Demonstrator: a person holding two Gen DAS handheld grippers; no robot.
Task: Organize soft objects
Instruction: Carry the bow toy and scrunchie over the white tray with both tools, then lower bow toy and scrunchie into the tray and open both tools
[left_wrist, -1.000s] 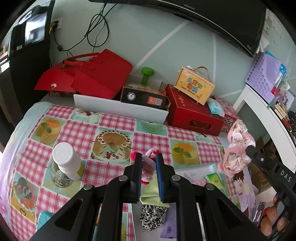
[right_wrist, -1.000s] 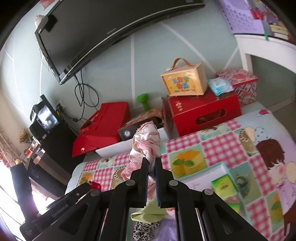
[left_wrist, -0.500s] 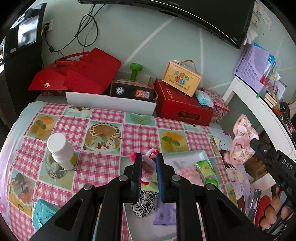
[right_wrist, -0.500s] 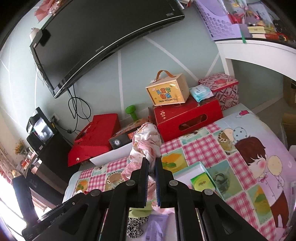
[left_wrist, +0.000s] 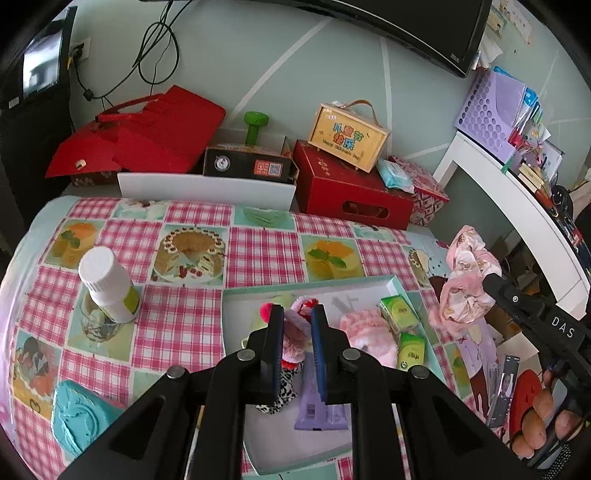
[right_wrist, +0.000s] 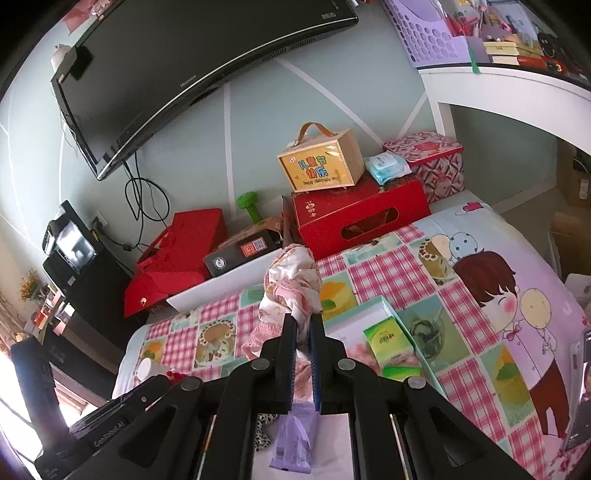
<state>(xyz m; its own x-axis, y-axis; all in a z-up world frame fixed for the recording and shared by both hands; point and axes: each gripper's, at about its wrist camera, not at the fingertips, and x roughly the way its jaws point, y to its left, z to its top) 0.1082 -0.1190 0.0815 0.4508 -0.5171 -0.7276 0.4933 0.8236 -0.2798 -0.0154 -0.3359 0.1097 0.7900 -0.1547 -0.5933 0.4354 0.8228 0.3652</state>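
Observation:
My left gripper (left_wrist: 297, 312) is shut on a small fuzzy pink sock (left_wrist: 295, 334) with red trim, held above a white tray with a teal rim (left_wrist: 306, 282). In the tray lie a pink fluffy piece (left_wrist: 365, 341), a leopard-print piece (left_wrist: 275, 391), a purple packet (left_wrist: 319, 410) and two green cartons (left_wrist: 397, 314). My right gripper (right_wrist: 303, 321) is shut on a bunched pink floral cloth (right_wrist: 291, 284), held in the air. In the left wrist view that cloth (left_wrist: 467, 280) hangs just past the tray's right edge.
A white-capped bottle (left_wrist: 107, 291) stands on a glass jar left of the tray, and a teal object (left_wrist: 77, 417) lies near the front left. Red boxes (left_wrist: 351, 192) and a yellow case (left_wrist: 349, 138) line the wall. A white desk (left_wrist: 517, 206) stands to the right.
Both grippers have drawn back over the checked cloth, and far more of the tray now shows beneath them. Each keeps its hold on its soft piece.

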